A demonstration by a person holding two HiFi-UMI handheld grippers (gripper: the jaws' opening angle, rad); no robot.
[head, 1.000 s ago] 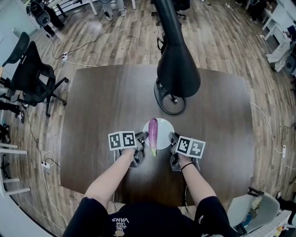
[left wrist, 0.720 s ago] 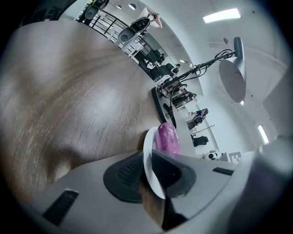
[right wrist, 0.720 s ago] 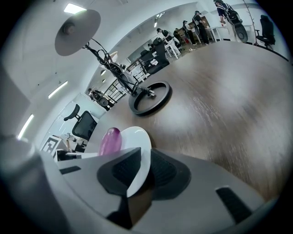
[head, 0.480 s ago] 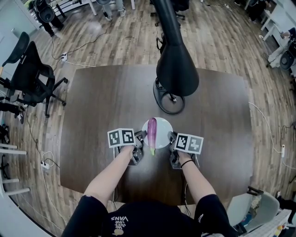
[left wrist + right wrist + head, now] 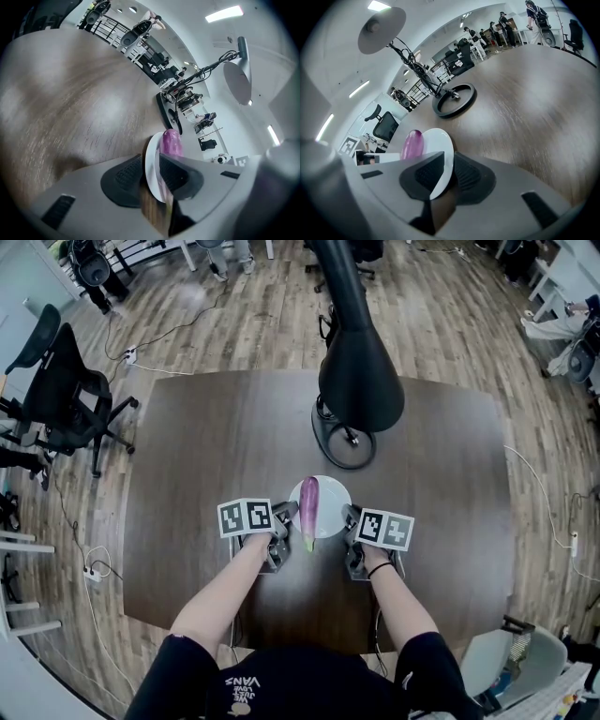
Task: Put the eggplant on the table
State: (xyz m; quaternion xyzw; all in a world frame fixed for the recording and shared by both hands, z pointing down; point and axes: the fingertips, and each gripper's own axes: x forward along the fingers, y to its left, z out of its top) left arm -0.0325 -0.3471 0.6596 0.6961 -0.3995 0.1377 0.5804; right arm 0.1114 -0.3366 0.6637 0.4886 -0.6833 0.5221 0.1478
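A long purple eggplant [image 5: 308, 510] lies across a small white plate [image 5: 330, 502] near the front middle of the dark wooden table [image 5: 206, 446]. My left gripper [image 5: 284, 522] is shut on the plate's left rim, and my right gripper [image 5: 352, 522] is shut on its right rim. In the left gripper view the plate [image 5: 151, 161] stands edge-on between the pads of the left gripper [image 5: 151, 174], with the eggplant [image 5: 171, 142] just beyond. The right gripper view shows the right gripper [image 5: 445, 176] clamping the plate [image 5: 439, 143], with the eggplant [image 5: 412, 144] on its far side. Whether the plate rests on the table or is lifted off it I cannot tell.
A black lamp stands just behind the plate. Its ring base [image 5: 343, 448] sits on the table and its large shade [image 5: 361, 381] hangs over the middle. Black office chairs [image 5: 61, 395] stand on the floor to the left. Cables run along the wooden floor.
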